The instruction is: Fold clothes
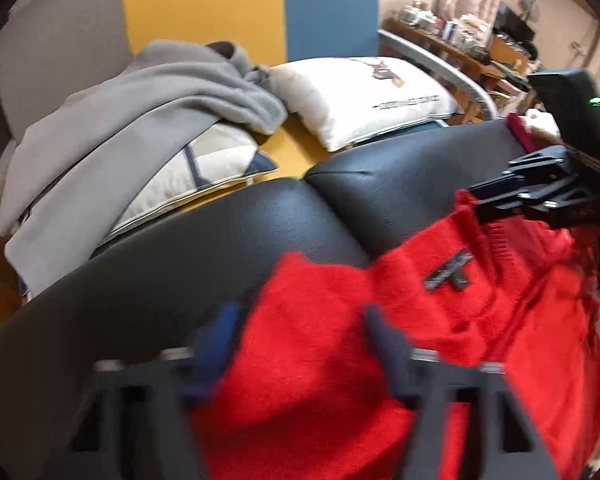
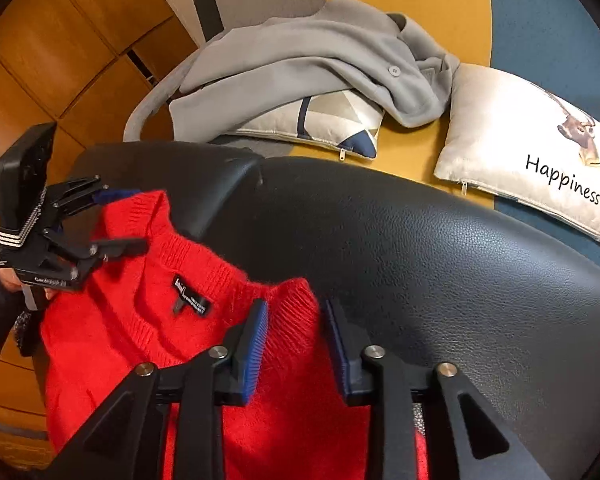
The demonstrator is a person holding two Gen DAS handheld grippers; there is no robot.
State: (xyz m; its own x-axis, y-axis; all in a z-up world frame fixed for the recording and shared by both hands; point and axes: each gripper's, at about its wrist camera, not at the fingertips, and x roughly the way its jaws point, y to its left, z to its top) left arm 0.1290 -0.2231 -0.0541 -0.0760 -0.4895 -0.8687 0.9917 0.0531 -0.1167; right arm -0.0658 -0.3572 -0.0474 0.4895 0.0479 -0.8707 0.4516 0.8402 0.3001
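Observation:
A red knit sweater (image 1: 420, 320) (image 2: 120, 320) lies collar-up on black leather cushions (image 2: 420, 260), its black neck label (image 2: 192, 296) showing. My left gripper (image 1: 300, 332) (image 2: 128, 220) is at one shoulder; its blue pads (image 1: 220, 332) stand wide apart with red fabric between them, blurred, so it is open. At the other shoulder my right gripper (image 2: 296, 340) (image 1: 476, 204) is shut on a bunched corner of the sweater beside the collar. In the left wrist view that corner rises to a small peak at the right gripper's tips.
Behind the cushions (image 1: 180, 248) a grey garment (image 2: 300, 60) (image 1: 120, 120) is draped over a patterned pillow (image 2: 340, 120). A white printed pillow (image 2: 520, 140) (image 1: 360, 96) lies to its right on a yellow and blue seat. A cluttered desk (image 1: 460, 40) stands far back.

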